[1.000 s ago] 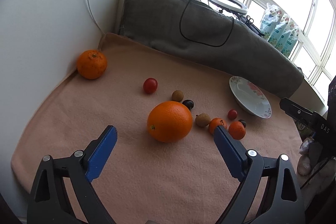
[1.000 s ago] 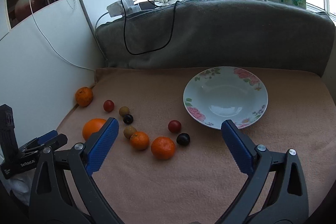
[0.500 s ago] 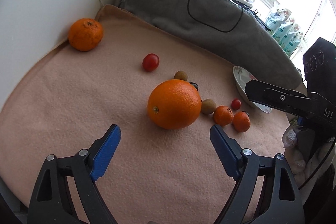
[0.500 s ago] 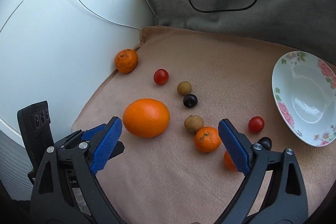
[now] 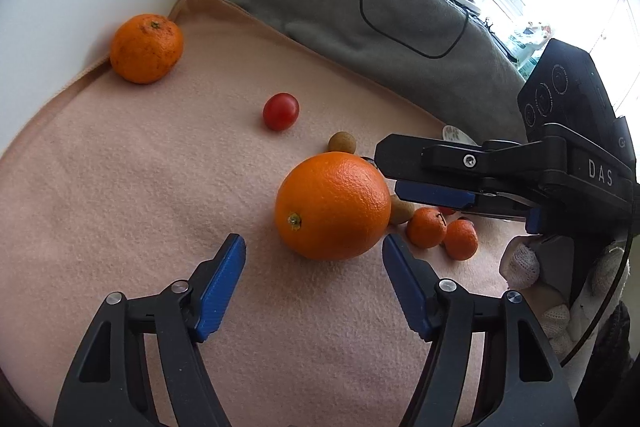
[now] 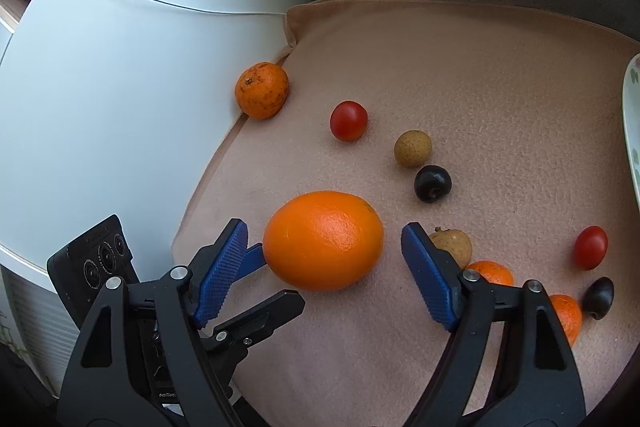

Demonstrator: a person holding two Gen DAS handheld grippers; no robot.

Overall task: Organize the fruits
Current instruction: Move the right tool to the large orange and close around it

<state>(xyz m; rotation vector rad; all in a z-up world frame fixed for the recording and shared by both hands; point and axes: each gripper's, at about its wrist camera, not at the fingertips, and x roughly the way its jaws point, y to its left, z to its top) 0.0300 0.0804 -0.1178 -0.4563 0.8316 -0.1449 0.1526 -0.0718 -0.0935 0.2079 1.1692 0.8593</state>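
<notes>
A large orange (image 5: 333, 206) lies on the pink blanket (image 5: 120, 187); it also shows in the right wrist view (image 6: 323, 239). My left gripper (image 5: 314, 257) is open just short of it. My right gripper (image 6: 325, 247) is open, its jaws on either side of the orange without touching it; in the left wrist view it comes in from the right (image 5: 434, 183). A mandarin (image 6: 261, 90) lies by the white wall. A cherry tomato (image 6: 348, 120), a longan (image 6: 413, 148) and a dark cherry (image 6: 432, 183) lie behind the orange.
More small fruit lies at the right: a longan (image 6: 456, 247), two small mandarins (image 5: 426, 227), another tomato (image 6: 590, 247), a dark cherry (image 6: 598, 297). The flowered plate's rim (image 6: 631, 131) shows at the far right. A grey cushion (image 5: 360, 11) with a black cable backs the blanket.
Both grippers have moved in on the large orange. The right gripper swung left and down from the plate side until its jaws flank the orange. Both stay open.
</notes>
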